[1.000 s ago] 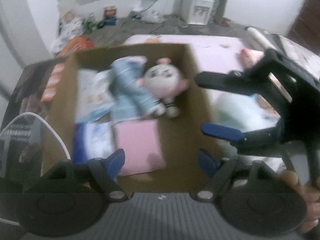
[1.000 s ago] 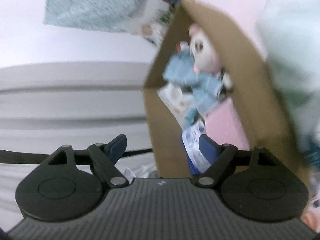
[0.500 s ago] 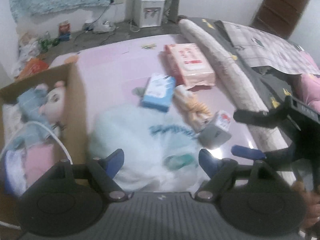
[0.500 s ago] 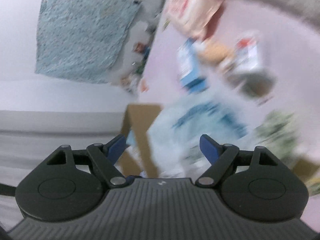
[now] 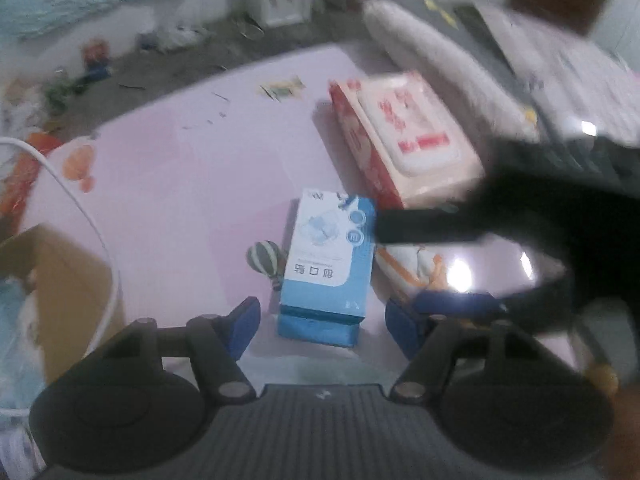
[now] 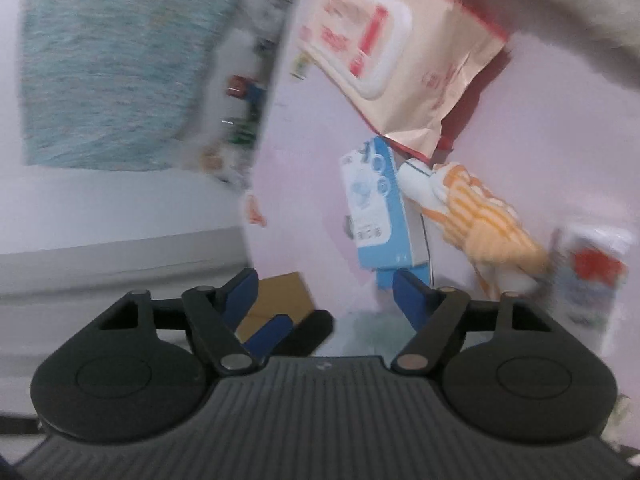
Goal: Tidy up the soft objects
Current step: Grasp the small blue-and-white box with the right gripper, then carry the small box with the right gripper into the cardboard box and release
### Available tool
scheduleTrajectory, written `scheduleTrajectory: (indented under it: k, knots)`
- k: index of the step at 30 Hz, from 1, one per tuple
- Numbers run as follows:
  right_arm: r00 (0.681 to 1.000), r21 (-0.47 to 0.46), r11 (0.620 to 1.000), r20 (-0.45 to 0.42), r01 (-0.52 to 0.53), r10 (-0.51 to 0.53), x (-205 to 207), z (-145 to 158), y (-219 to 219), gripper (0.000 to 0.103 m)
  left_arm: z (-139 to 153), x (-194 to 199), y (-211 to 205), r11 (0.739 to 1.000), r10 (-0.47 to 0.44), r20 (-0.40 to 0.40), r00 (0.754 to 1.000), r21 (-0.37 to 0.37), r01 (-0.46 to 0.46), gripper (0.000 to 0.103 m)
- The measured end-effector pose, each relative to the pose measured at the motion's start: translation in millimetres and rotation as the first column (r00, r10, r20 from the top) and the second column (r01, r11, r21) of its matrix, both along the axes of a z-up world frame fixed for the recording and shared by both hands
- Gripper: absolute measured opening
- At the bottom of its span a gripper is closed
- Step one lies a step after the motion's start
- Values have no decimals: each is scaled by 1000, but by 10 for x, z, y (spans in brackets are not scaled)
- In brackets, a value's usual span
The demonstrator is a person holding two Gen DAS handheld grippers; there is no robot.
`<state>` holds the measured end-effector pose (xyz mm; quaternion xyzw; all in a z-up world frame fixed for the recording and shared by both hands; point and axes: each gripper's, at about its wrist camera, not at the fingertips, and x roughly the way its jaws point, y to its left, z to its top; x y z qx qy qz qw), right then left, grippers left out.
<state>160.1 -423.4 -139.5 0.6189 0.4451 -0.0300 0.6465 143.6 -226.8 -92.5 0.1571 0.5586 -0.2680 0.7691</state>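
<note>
A blue box [image 5: 326, 264] lies on the pink tabletop [image 5: 180, 184], its near end between the tips of my left gripper [image 5: 322, 324]. The jaws are closing, and the pads stand clear of the box. An orange-striped soft toy [image 5: 416, 268] lies right of the box, with a red-and-cream wipes pack [image 5: 404, 140] behind it. My right gripper [image 5: 420, 264] reaches in from the right, above the toy. In the right wrist view my right gripper [image 6: 324, 296] is closing on nothing, with the blue box [image 6: 376, 216] and the toy [image 6: 480, 216] ahead.
A cardboard box [image 5: 56, 288] with soft things inside stands at the left. Pale teal fabric [image 5: 320, 364] lies under the left gripper. A small tissue pack [image 6: 588, 280] sits right of the toy. A white rolled bolster [image 5: 420, 52] borders the far right.
Both grippers have swung away from the cardboard box to the right, over the pink tabletop and its loose items. Both pairs of jaws stand a little narrower than before.
</note>
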Motion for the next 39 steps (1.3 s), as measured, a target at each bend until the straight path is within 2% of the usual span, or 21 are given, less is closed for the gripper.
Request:
scheduleTrajectory:
  k: [2, 3, 8, 14, 21, 24, 27, 31, 34, 39]
  knots:
    - [999, -12, 1000, -48, -24, 23, 243, -98, 42, 71, -169, 56, -77, 998, -53, -14, 998, 45, 54, 71]
    - [996, -48, 998, -79, -47, 43, 357, -124, 64, 72, -249, 86, -105, 996, -67, -18, 998, 62, 68, 71]
    - [972, -129, 986, -220, -108, 78, 608, -301, 168, 71, -507, 241, -144, 997, -44, -84, 995, 59, 49, 71]
    - [970, -164, 977, -225, -133, 94, 760, -352, 231, 71, -715, 342, -189, 998, -60, -140, 988, 14, 62, 72]
    - [964, -206, 965, -239, -164, 113, 925, -416, 346, 72, -765, 316, -200, 998, -63, -126, 990, 16, 66, 72]
    - [966, -218, 960, -228, -176, 125, 927, -414, 364, 70, -732, 271, -154, 999, -37, -141, 989, 11, 39, 71]
    - [965, -238, 952, -223, -191, 138, 862, -386, 329, 60, -610, 222, -112, 999, -31, -115, 993, 11, 32, 56]
    - [975, -230, 959, -184, -166, 124, 718, -317, 253, 52, -448, 119, -24, 999, -29, -111, 993, -20, 27, 56]
    - [982, -243, 958, -145, -152, 119, 616, -176, 230, 52, -285, 10, 0, 999, -34, -84, 996, -34, 31, 56]
    - [987, -275, 949, -89, -152, 132, 427, 181, 308, 52, 190, -54, 131, 997, -23, -25, 999, -69, 21, 56]
